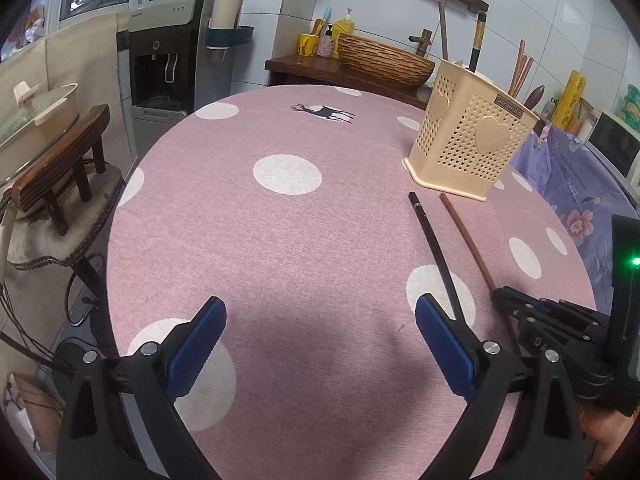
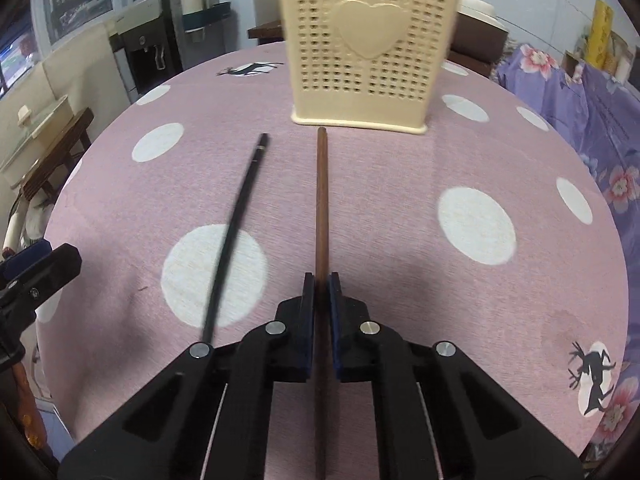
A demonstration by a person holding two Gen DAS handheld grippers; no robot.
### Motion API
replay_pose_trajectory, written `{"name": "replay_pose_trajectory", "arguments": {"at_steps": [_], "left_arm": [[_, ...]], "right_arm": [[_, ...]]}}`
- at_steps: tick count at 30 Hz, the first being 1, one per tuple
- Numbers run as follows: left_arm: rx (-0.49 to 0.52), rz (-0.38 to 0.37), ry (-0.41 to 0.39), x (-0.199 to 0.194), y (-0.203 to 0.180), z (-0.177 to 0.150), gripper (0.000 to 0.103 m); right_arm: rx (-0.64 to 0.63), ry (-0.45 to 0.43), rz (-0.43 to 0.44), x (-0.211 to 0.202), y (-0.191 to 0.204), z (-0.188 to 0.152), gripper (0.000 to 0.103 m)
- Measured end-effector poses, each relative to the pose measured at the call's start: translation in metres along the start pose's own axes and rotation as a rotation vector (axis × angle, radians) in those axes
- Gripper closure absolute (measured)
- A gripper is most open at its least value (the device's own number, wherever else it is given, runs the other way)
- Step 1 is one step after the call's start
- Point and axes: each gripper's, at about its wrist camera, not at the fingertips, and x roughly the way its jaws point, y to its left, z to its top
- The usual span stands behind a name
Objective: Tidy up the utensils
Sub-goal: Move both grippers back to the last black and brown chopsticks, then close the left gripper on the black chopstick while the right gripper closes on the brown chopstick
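Note:
A cream perforated utensil holder (image 1: 468,140) (image 2: 366,46) stands on the pink dotted table (image 1: 280,240) and holds several chopsticks. A brown chopstick (image 2: 321,200) (image 1: 466,236) and a black chopstick (image 2: 236,228) (image 1: 434,252) lie in front of it. My right gripper (image 2: 321,280) is shut on the brown chopstick near its near end; it also shows in the left wrist view (image 1: 508,294). My left gripper (image 1: 320,320) is open and empty above the table, left of the black chopstick; its finger shows at the left edge of the right wrist view (image 2: 36,268).
A water dispenser (image 1: 168,60) and a side table with a pot (image 1: 40,120) stand left of the table. A wooden counter with a woven basket (image 1: 384,60) is behind. A purple floral cloth (image 1: 568,184) covers furniture on the right.

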Motion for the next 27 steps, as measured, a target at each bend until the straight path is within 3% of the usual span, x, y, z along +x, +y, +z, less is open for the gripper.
{"name": "replay_pose_trajectory", "arguments": {"at_steps": [10,14,16,27], "left_arm": [[0.034,-0.038,0.024,0.007,-0.022,-0.003,0.009],[0.052,-0.046,0.034,0.010,-0.032,-0.005,0.009],[0.066,-0.044,0.030,0.009,-0.037,-0.006,0.009],[0.158,-0.068,0.040,0.027,-0.067,0.014,0.019]], "right_arm": [[0.079,-0.022,-0.088,-0.028,-0.058,-0.038,0.096],[0.071,-0.032,-0.059,-0.029,-0.060,-0.040,0.088],[0.091,-0.033,0.001,-0.030,-0.065,-0.039,0.071],[0.079,-0.081,0.091,-0.030,-0.082,-0.001,0.068]]}}
